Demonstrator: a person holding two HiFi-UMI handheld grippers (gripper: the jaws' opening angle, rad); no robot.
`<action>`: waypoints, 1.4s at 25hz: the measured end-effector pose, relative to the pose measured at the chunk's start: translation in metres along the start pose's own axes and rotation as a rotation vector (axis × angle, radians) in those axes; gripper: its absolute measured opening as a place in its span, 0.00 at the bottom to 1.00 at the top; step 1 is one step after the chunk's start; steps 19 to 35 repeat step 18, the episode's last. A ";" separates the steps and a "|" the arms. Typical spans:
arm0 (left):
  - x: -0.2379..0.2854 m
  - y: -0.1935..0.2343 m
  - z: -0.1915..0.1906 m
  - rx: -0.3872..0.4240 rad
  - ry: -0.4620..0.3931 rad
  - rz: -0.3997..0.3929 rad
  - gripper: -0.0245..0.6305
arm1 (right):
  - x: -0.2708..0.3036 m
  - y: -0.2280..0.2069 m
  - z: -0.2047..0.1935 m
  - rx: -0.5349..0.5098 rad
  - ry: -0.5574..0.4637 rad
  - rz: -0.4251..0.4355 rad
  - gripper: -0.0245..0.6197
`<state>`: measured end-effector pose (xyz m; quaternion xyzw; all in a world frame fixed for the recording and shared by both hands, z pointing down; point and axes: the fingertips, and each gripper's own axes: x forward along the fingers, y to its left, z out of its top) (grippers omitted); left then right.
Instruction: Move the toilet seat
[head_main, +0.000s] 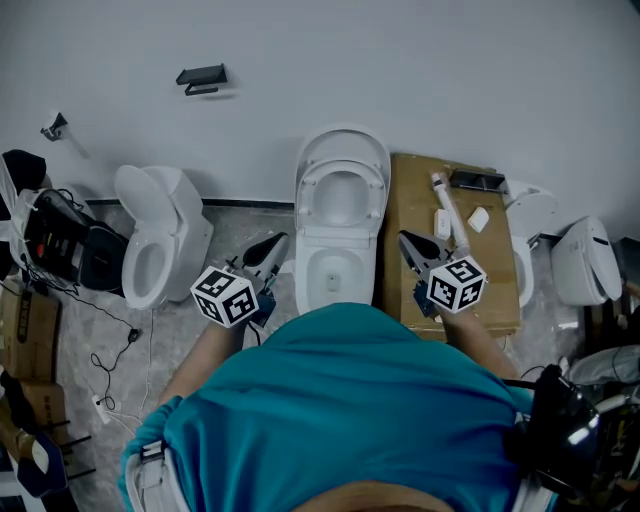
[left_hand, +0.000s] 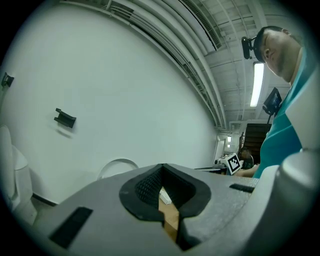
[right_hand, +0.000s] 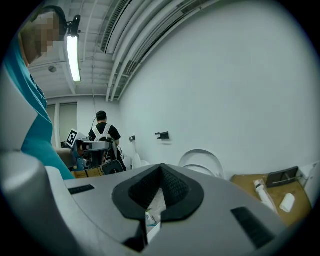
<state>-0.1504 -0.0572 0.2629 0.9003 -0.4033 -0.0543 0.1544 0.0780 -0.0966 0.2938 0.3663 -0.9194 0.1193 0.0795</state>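
Toilet seat (head_main: 342, 192) stands upright ahead, between left gripper (head_main: 276, 242) and right gripper (head_main: 406, 240), both closed and empty. This fits a seat already lifted or awaiting lowering. Any contact should meet its rim slowly.

Glossy white vs matt everything else

Toilet (head_main: 335, 265) and toilet seat (head_main: 342, 160) look smooth, shiny white. Cardboard box (head_main: 410, 230) is matt brown, floor (head_main: 110, 330) speckled grey and stone-ish, shirt (head_main: 340, 400) teal cloth, left gripper (left_hand: 163, 175) matt grey plastic.
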 end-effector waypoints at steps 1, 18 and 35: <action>0.000 0.000 0.000 0.003 0.001 -0.001 0.04 | 0.001 0.000 0.000 -0.001 0.003 0.001 0.04; 0.000 -0.003 -0.004 0.000 0.010 -0.019 0.04 | 0.004 0.004 -0.004 -0.008 0.019 0.011 0.04; 0.000 -0.003 -0.004 0.000 0.010 -0.019 0.04 | 0.004 0.004 -0.004 -0.008 0.019 0.011 0.04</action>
